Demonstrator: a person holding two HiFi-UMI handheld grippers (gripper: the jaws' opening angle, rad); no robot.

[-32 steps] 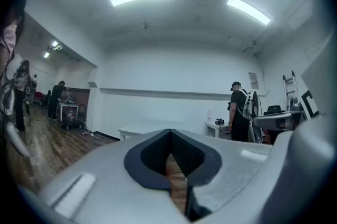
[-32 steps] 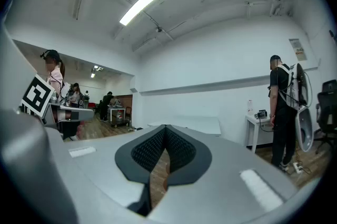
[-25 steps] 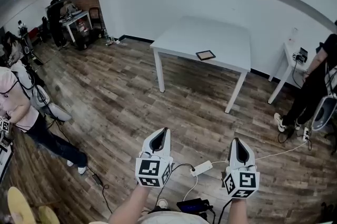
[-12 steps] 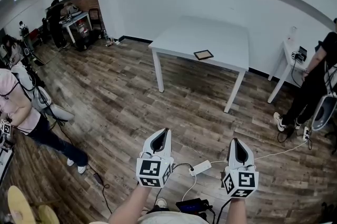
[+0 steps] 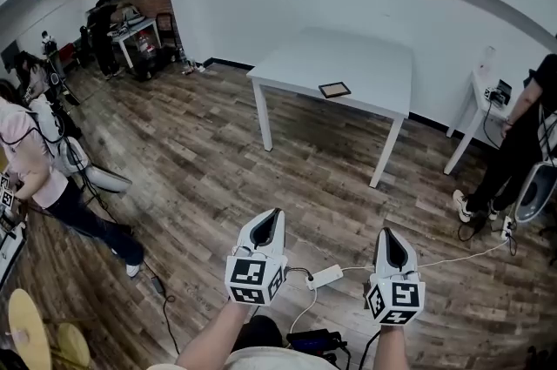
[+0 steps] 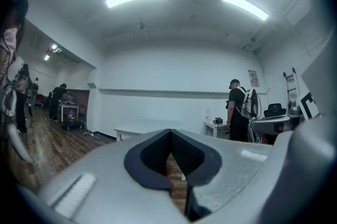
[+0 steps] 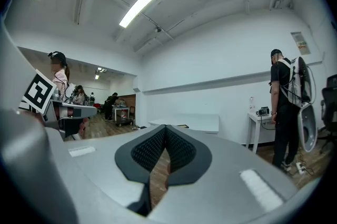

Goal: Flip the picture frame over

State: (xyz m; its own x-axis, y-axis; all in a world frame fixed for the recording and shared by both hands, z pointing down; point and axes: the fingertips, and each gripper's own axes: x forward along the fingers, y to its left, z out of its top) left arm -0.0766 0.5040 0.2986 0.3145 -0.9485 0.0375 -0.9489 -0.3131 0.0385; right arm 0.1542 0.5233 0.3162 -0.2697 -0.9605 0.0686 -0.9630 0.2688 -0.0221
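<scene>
We hold both claws out, far from the frame.
Our left gripper (image 5: 273,217) and right gripper (image 5: 388,232) point level over the floor, each claw pinched together on nothing; we think we must get closer first. The picture frame (image 5: 335,90) lies flat near the front edge of the white table (image 5: 348,55), well apart from us: dark rim, paler middle.

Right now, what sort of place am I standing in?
Probably a lab or test studio: a white table with a picture frame, a power strip and cables across the wood floor, and a person wearing backpack gear.
</scene>
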